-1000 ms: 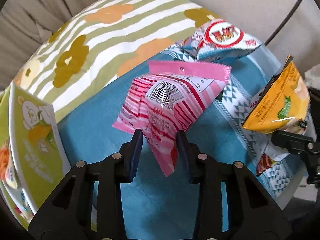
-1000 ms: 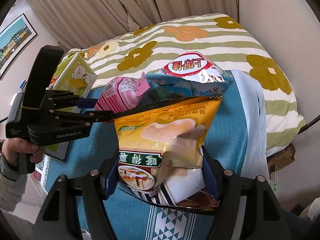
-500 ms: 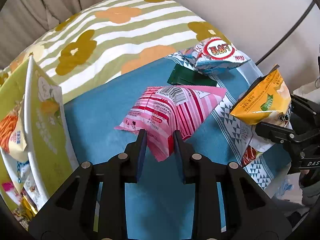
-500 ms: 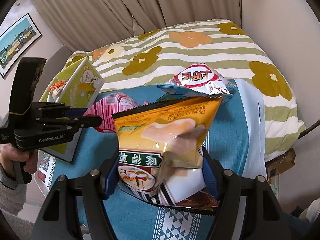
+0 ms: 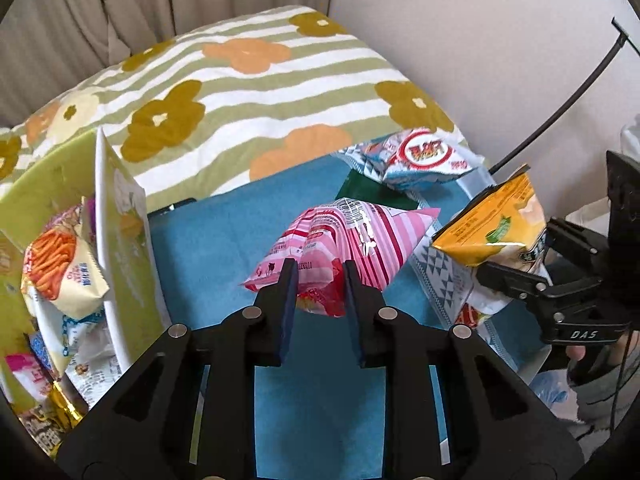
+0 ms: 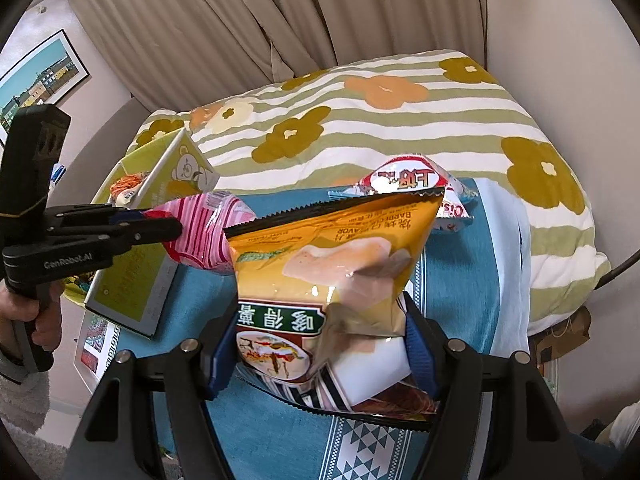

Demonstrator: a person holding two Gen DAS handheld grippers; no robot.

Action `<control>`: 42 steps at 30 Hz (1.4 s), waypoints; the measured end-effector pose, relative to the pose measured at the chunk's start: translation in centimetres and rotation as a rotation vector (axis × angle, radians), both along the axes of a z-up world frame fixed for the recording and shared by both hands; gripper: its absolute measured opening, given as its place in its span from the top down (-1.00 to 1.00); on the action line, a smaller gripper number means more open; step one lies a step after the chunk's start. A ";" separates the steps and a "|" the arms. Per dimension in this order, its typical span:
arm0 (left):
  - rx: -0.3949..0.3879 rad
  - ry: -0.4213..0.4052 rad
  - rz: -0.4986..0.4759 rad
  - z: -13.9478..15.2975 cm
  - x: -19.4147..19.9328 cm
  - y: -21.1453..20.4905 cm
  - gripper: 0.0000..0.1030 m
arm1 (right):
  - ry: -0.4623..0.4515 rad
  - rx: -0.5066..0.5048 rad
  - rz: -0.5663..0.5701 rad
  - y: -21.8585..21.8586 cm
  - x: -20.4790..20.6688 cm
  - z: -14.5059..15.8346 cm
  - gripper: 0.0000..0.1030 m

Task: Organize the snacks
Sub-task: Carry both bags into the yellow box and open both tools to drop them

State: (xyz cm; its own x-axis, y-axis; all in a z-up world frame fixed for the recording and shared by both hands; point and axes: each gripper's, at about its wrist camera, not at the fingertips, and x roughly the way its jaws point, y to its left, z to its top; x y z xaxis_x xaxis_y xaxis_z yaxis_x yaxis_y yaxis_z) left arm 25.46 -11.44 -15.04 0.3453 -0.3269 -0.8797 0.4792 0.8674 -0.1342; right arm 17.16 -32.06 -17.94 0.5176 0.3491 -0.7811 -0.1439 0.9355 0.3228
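My left gripper [image 5: 320, 280] is shut on a pink striped snack bag [image 5: 348, 240] and holds it above the blue cloth [image 5: 224, 248]; the bag also shows in the right wrist view [image 6: 204, 232]. My right gripper [image 6: 320, 356] is shut on a yellow chip bag [image 6: 332, 256], seen at the right of the left wrist view [image 5: 496, 224]. A green box [image 5: 124, 232] with several snack packs inside stands open at the left. A white and red bag [image 5: 416, 156] lies on the cloth at the back.
A striped flowered pillow [image 5: 240, 92] lies behind the cloth. A dark green flat packet [image 5: 372, 192] lies beside the white and red bag. Curtains [image 6: 240, 20] and a wall close the back. A black cable [image 5: 560, 108] runs at the right.
My left gripper has drawn back and swung left with the pink bag, bringing the green box more into view. My right gripper keeps holding the yellow bag, raised slightly.
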 end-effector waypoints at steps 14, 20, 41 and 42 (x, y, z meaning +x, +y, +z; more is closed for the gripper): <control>-0.117 -0.192 0.091 11.5 -0.2 7.3 0.63 | -0.127 -0.006 0.041 4.0 1.7 8.9 -0.29; -0.095 -0.271 0.179 15.2 1.0 14.0 0.63 | -0.189 0.015 0.120 9.4 3.9 12.3 -0.29; 0.054 -0.165 0.338 8.5 9.6 28.8 -1.00 | -0.140 0.050 0.214 23.7 7.8 12.2 -0.30; 0.057 -0.190 0.334 8.3 9.1 29.1 -0.98 | -0.133 0.046 0.214 23.9 7.7 12.1 -0.29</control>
State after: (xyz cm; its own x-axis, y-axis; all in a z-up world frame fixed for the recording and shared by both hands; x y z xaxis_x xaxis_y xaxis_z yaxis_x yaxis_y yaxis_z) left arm 34.57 17.62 -6.73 0.5829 -0.1215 -0.8034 0.1807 0.9834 -0.0176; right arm 24.83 -8.11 -5.88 0.5249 0.4958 -0.6918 -0.3812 0.8637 0.3298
